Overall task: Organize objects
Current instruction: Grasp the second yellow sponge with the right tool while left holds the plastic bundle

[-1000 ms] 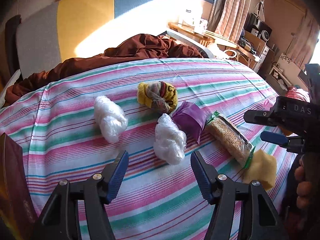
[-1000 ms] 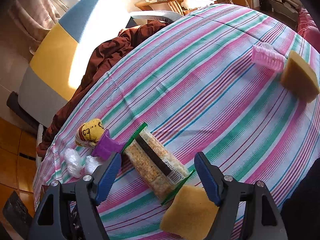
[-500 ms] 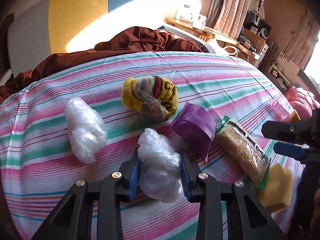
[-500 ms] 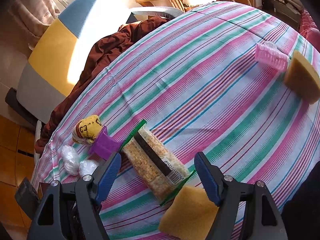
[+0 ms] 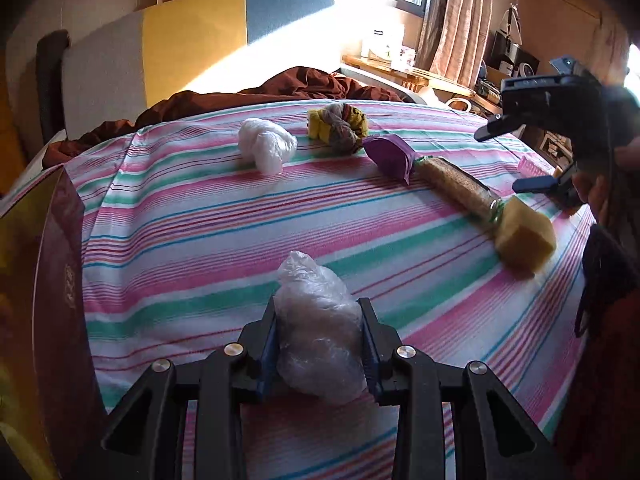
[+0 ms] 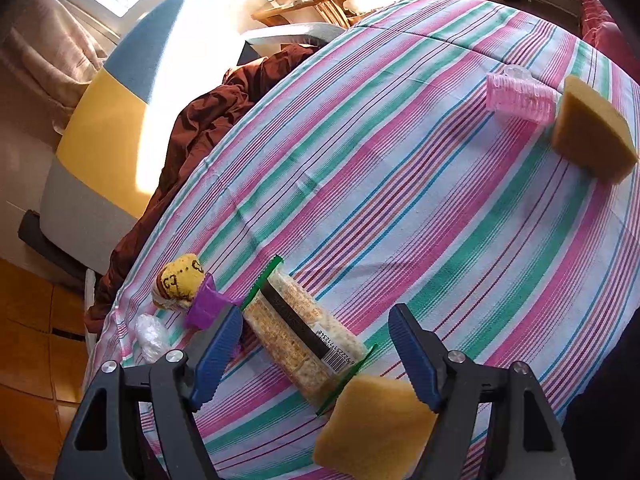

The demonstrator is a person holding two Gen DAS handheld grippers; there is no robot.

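My left tongs (image 5: 320,344) are clenched on a crumpled clear plastic bag (image 5: 318,332), held over the striped bed cover (image 5: 208,248). My right tongs (image 6: 316,360) hang released above the cracker packet (image 6: 304,336) and yellow sponge (image 6: 372,428). I judge this the carry step; next I need a spot for the bag, perhaps the box (image 5: 48,300) at my left.

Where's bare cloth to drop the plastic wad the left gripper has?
Open stripes between the left gripper holding the plastic wad and the far row. Also between cracker pack and pink roller. Crowded: sock ball, purple cup, crackers, sponge.
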